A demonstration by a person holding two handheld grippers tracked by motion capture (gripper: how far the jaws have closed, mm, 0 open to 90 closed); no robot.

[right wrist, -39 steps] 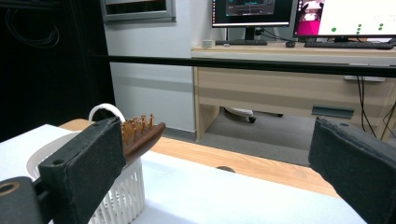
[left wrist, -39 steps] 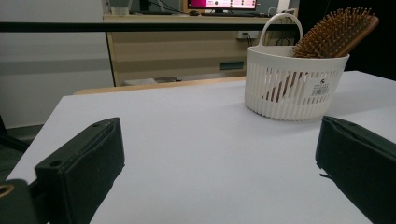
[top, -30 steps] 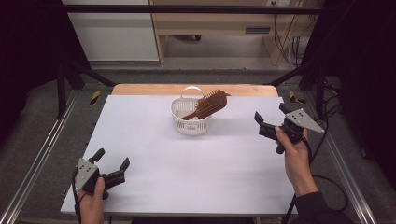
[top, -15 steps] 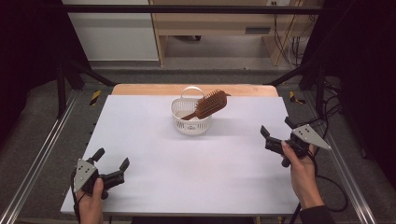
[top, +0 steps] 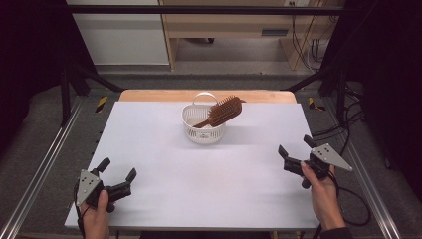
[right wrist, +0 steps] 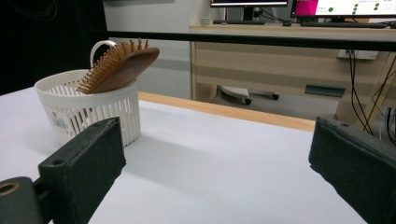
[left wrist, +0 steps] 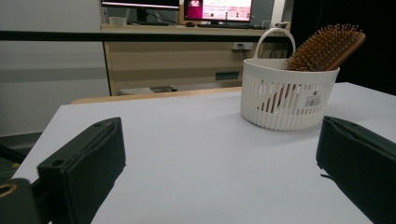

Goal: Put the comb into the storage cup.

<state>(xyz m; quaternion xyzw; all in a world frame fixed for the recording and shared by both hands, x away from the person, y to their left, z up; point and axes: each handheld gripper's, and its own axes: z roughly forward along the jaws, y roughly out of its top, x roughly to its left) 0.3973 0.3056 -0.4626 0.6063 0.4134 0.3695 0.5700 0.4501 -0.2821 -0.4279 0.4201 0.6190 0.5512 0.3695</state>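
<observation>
We see the hairbrush propped handle-down in the white basket at 12 o'clock on the tabletop, apparently stowed; our left hand-held gripper and right hand-held gripper rest released, well apart, at 7 and 4 o'clock

Hairbrush: brown wood, smooth and faintly glossy on its back, wooden bristles showing. Basket: white slatted plastic, matt, carrying a paper label. Table: white top looking smooth and matt, bare wood edging the far side. Gripper jaws: showing matt black plastic.
</observation>
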